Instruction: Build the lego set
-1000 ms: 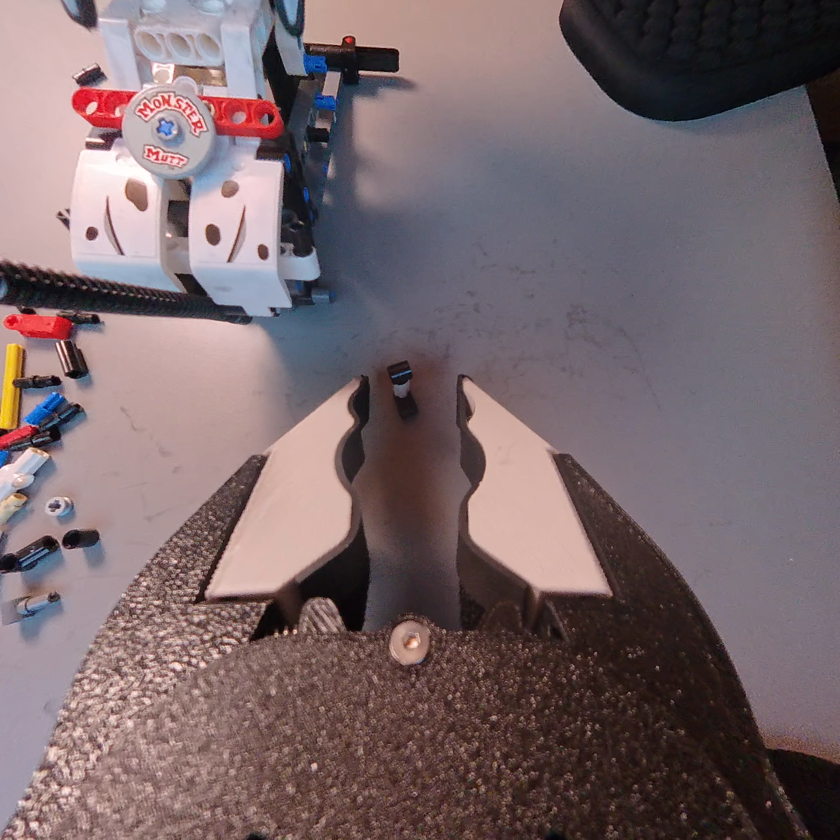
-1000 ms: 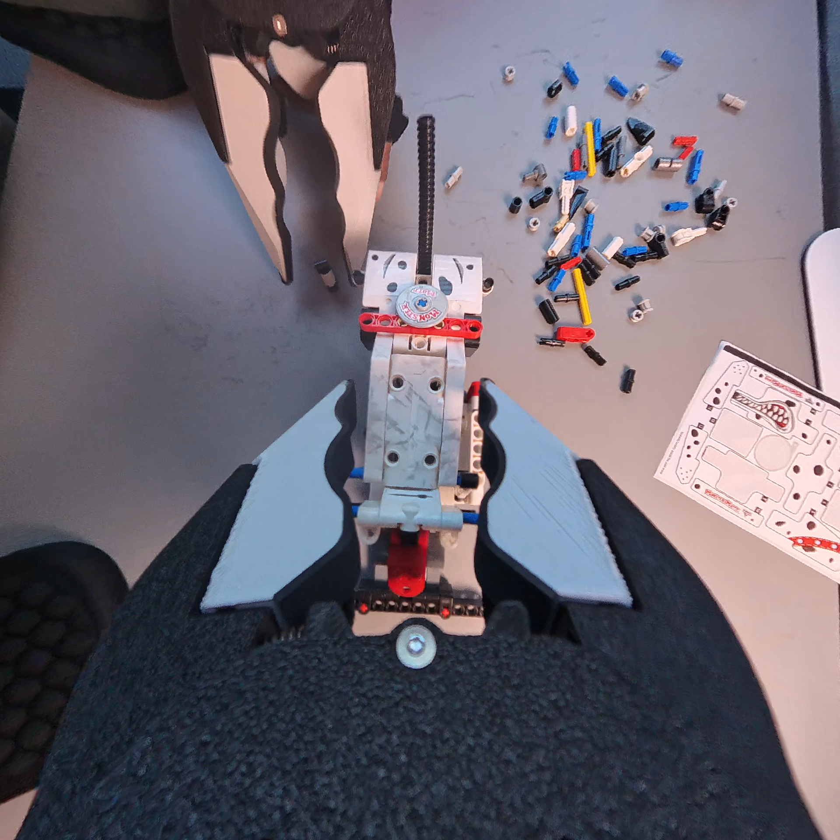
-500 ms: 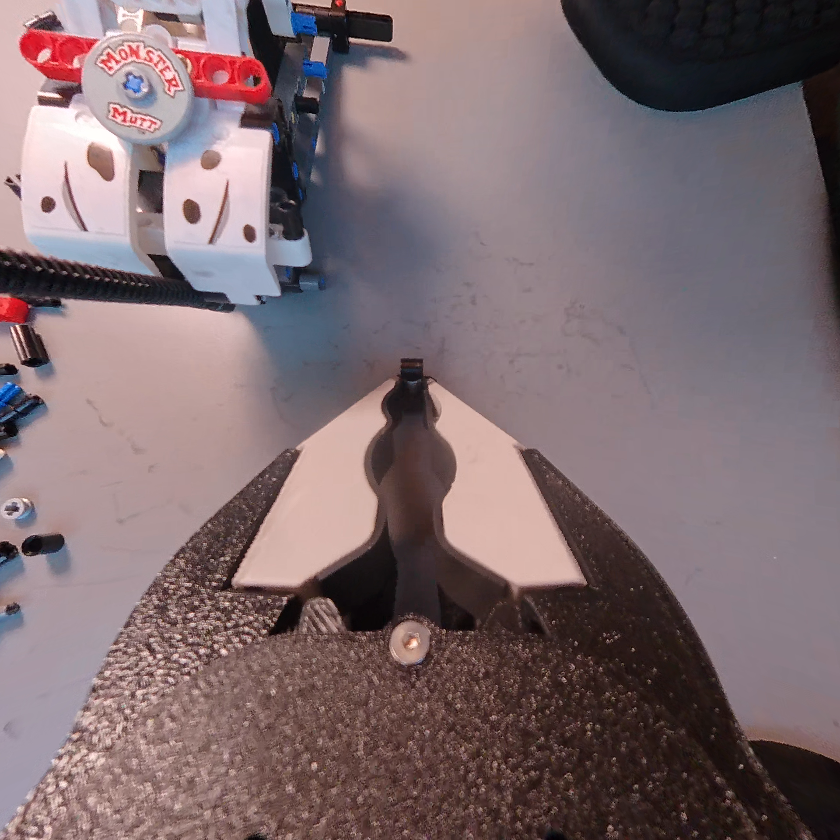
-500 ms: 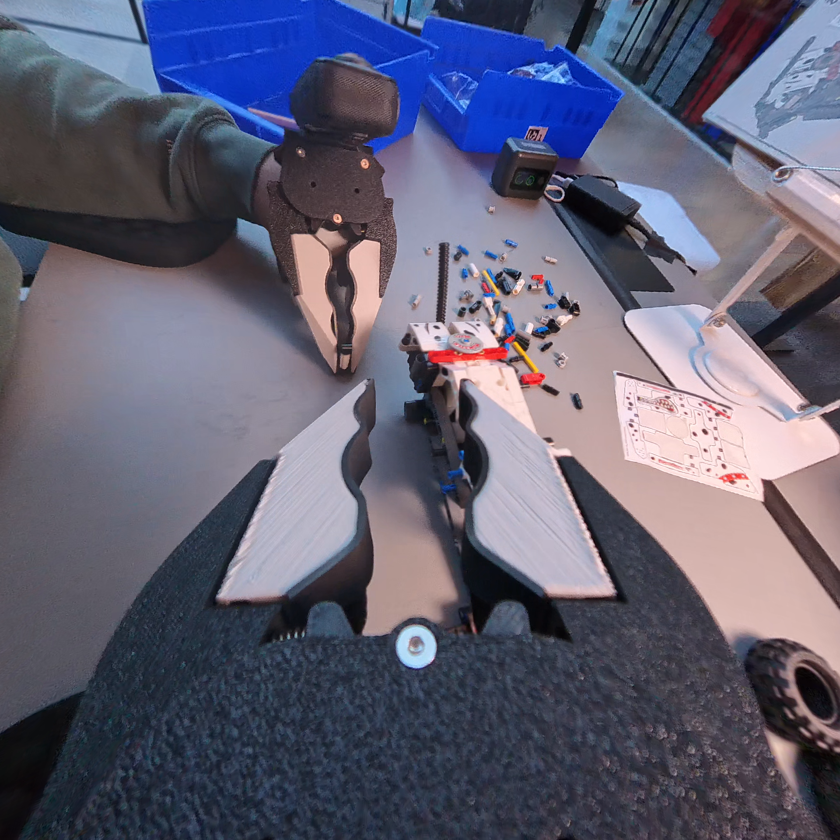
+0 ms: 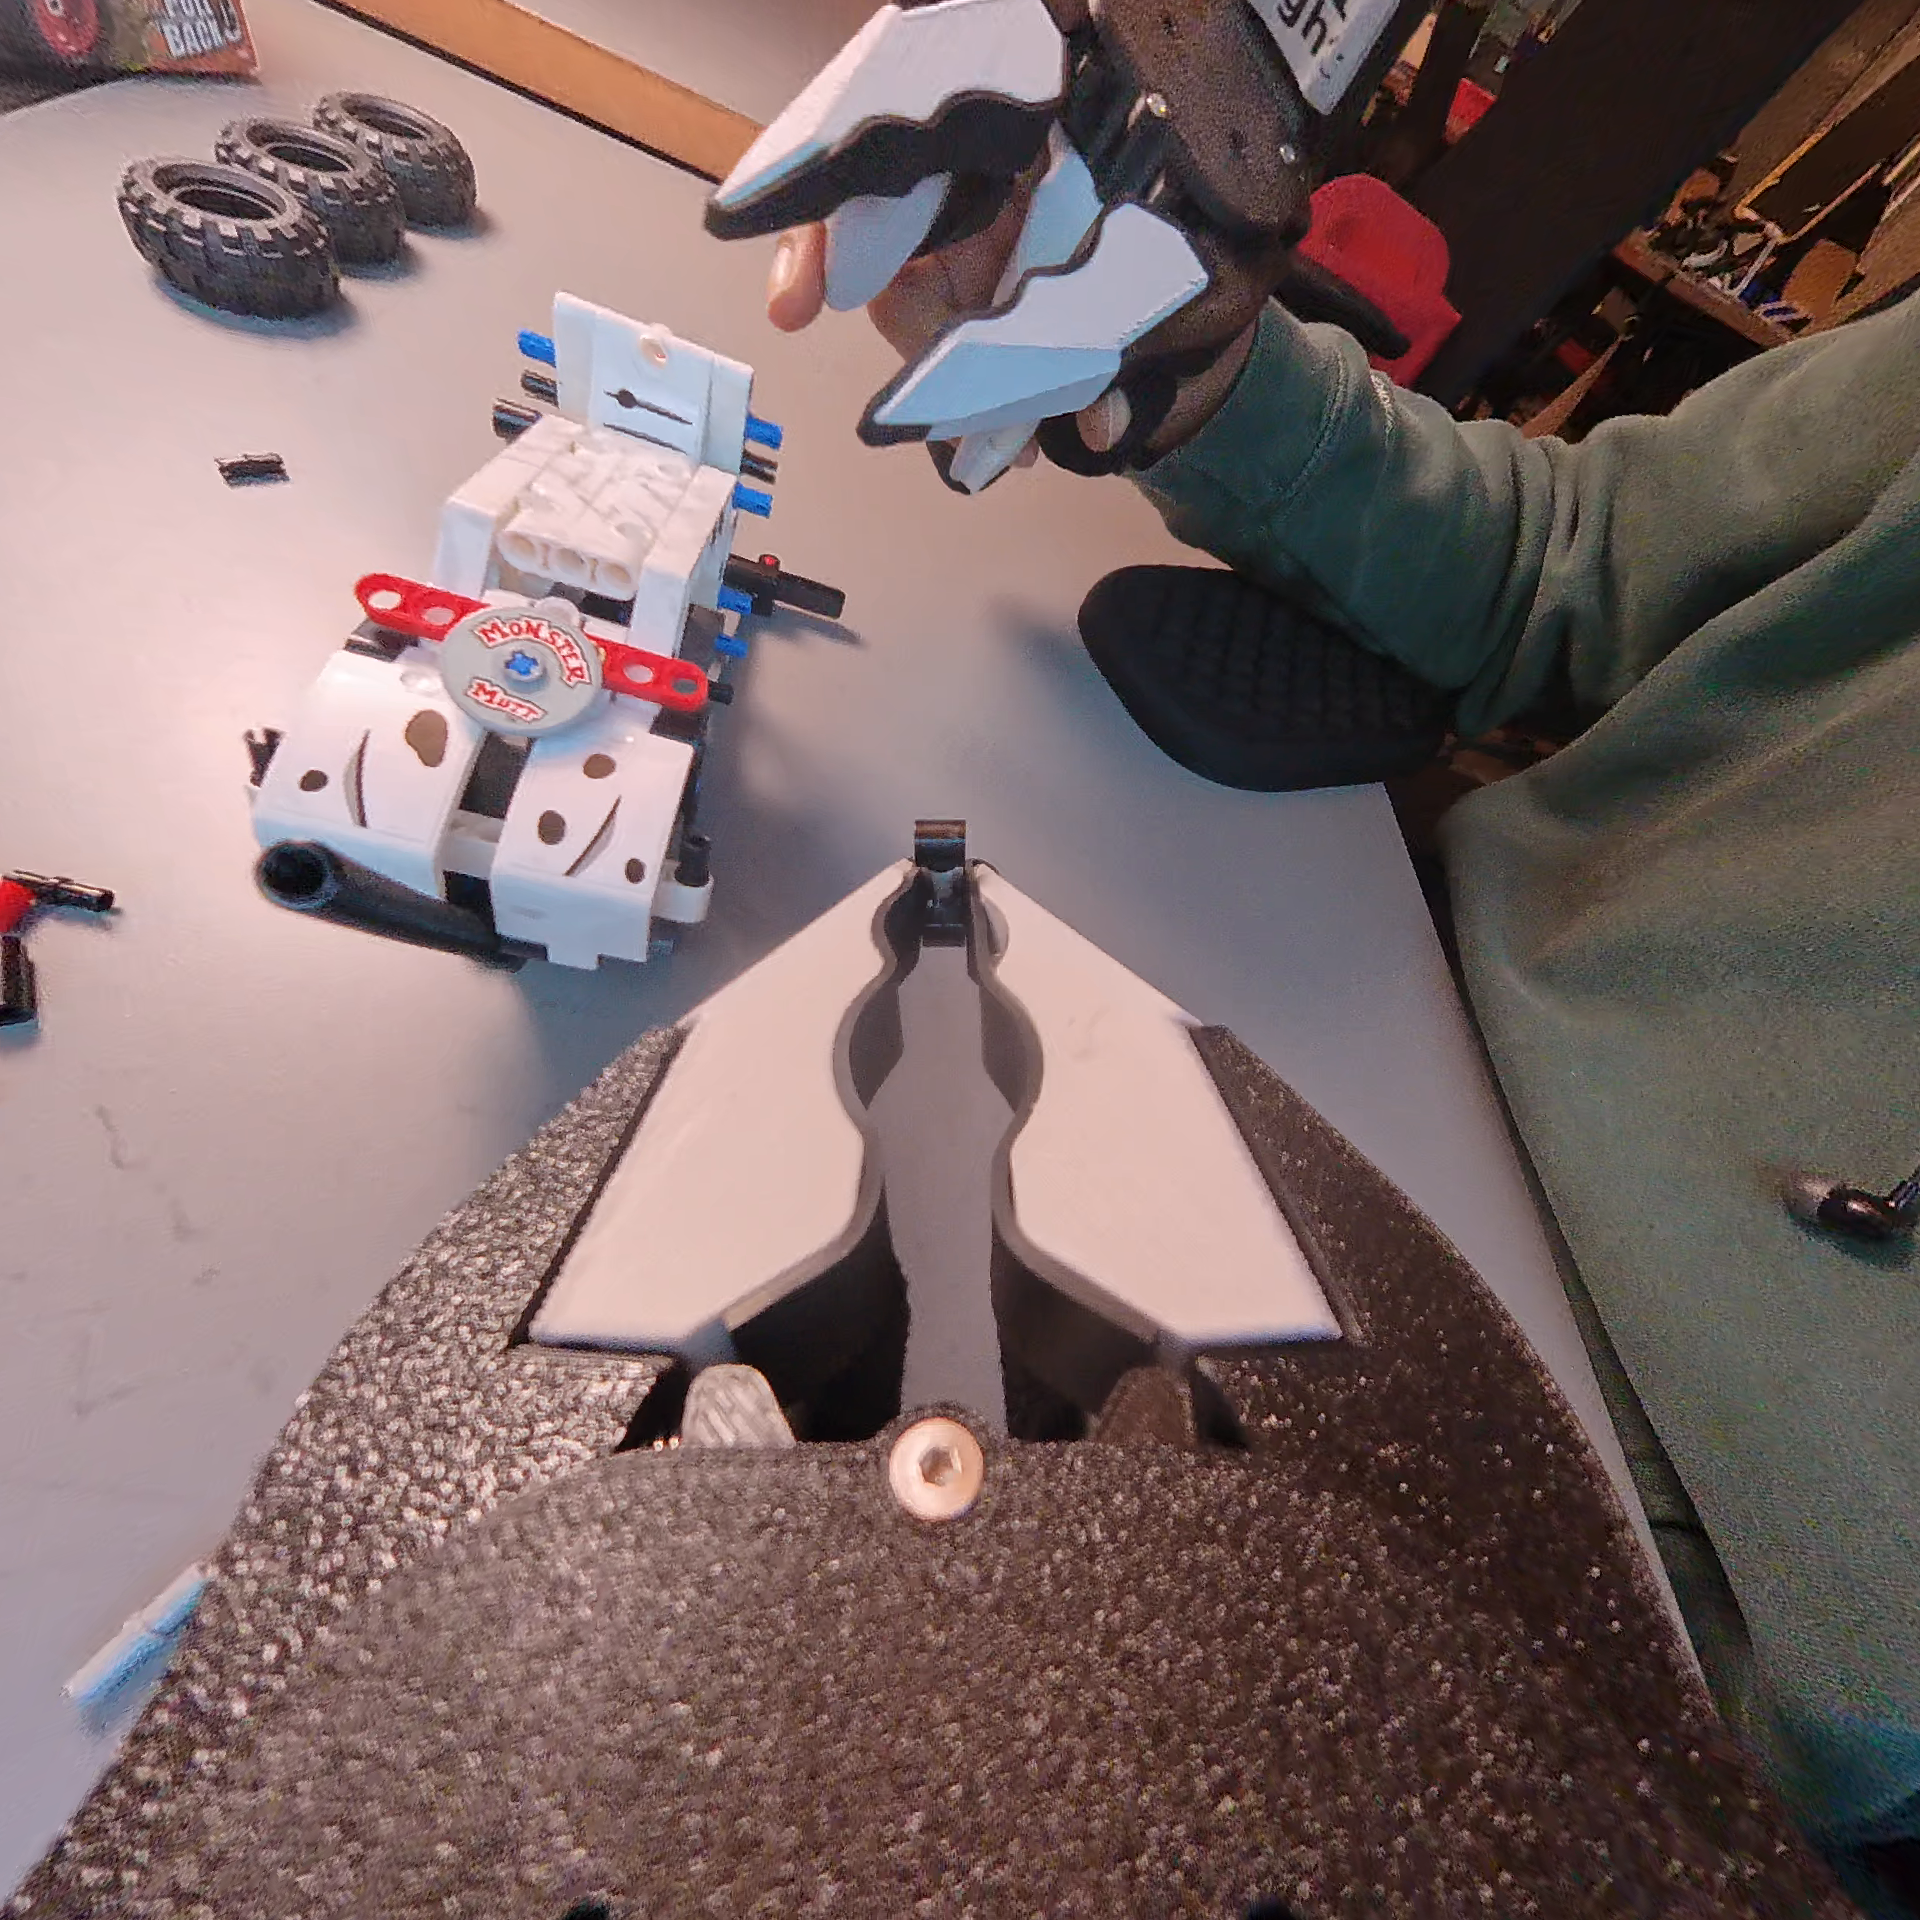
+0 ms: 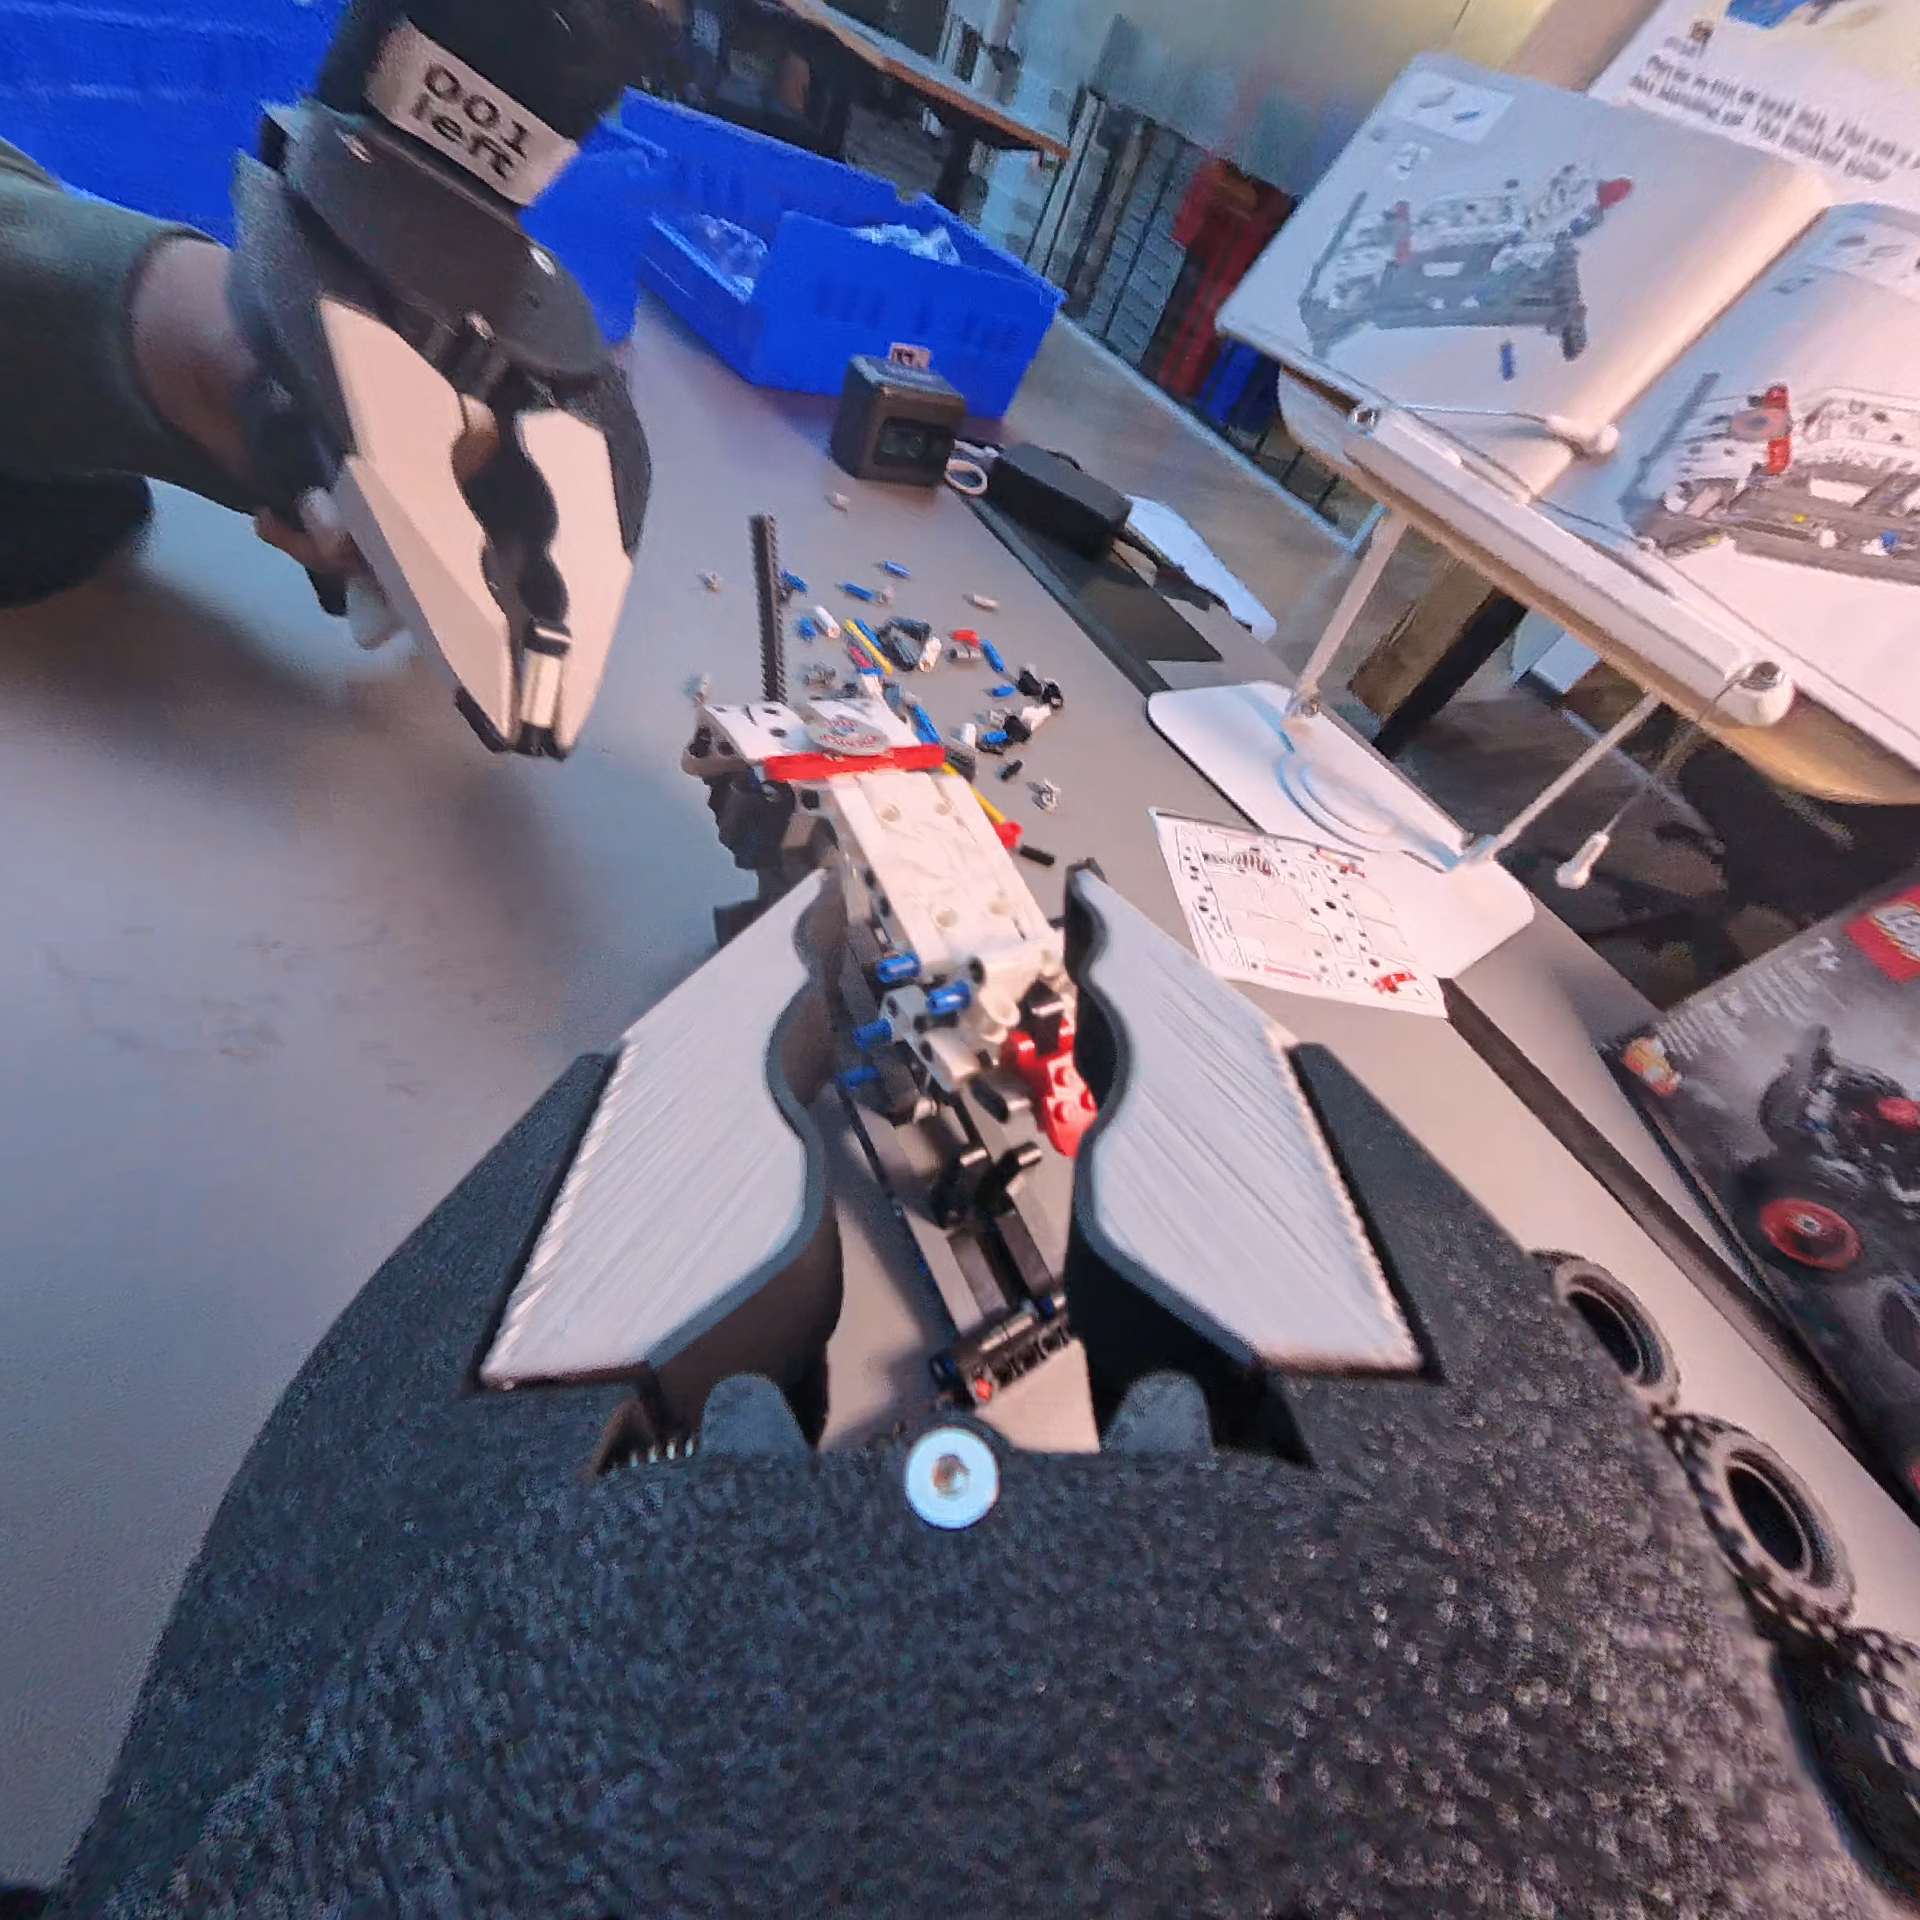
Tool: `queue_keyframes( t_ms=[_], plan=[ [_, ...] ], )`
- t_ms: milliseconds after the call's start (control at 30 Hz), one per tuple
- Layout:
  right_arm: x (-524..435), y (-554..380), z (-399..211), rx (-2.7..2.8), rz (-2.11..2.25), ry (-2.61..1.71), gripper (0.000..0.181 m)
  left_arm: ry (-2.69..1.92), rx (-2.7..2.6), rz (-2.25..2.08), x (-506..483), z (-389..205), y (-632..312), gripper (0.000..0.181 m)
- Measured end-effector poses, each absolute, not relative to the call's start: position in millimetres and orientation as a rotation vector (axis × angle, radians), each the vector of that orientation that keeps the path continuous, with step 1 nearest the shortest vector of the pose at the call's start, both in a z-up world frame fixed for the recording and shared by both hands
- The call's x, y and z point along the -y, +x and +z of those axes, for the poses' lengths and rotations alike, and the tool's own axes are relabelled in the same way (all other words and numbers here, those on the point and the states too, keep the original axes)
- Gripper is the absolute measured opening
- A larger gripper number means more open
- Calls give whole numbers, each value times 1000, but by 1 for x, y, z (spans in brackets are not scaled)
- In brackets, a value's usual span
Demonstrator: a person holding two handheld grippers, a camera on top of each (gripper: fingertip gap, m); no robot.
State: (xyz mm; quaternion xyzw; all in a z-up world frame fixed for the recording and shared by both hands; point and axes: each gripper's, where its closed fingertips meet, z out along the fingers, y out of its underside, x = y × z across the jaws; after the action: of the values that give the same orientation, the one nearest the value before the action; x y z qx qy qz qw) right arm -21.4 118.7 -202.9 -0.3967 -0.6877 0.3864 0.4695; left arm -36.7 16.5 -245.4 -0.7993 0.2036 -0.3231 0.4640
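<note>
Pinching a small black-and-grey pin [image 5: 940, 883] between its very tips, the left gripper [image 5: 940, 883] hangs raised above the grey table [image 5: 312, 1195], fingers drawn together on the piece. The pin's black head pokes out just past the fingertips. In the right wrist view the same gripper [image 6: 540, 686] shows at the far left, held in a hand with a dark green sleeve [image 6: 62, 343], the pin upright between its tips. The right gripper [image 6: 940, 914] is spread wide and holds nothing; its fingers [image 6: 1226, 1143] flank the rear of the half-built white truck [image 6: 935, 894] without clearly touching it, though motion blur makes contact hard to judge. The truck [image 5: 520, 717] rests on the table, to the left of the left gripper and well apart from it, with a red beam [image 5: 644, 665] and a round grey disc [image 5: 520, 670] across its hood and blue pins along its side. Three black tyres [image 5: 291, 197] sit together at the far left corner. Loose small parts [image 6: 914, 644] lie scattered beyond the truck. A sticker sheet [image 6: 1288, 914] lies right of the truck, beside a white stand [image 6: 1340, 779] carrying an open instruction booklet [image 6: 1558, 239]. Blue bins [image 6: 883, 301] stand far back on the table.
</note>
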Motion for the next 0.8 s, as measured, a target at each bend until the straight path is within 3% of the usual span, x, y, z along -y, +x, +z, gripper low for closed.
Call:
queue_keyframes(
  t_ms=[233, 267, 367, 733, 800],
  plan=[
    [-123, -51, -234, 2159, 677, -971, 78, -1908, -440, -823, -18, -234, -48, 7],
    [-120, -58, -239, 2232, 646, -951, 77, -1898, -432, -829, -18, -232, -50, 7],
    [-109, -69, -257, 2439, 583, -896, 47, -1861, -412, -840, -14, -224, -55, 7],
    [-60, -101, -255, 2447, 653, -795, 47, -1732, -348, -884, -6, -197, -75, 7],
    [-58, -104, -247, 2375, 726, -812, 54, -1729, -344, -876, -5, -195, -76, 7]
  ],
)
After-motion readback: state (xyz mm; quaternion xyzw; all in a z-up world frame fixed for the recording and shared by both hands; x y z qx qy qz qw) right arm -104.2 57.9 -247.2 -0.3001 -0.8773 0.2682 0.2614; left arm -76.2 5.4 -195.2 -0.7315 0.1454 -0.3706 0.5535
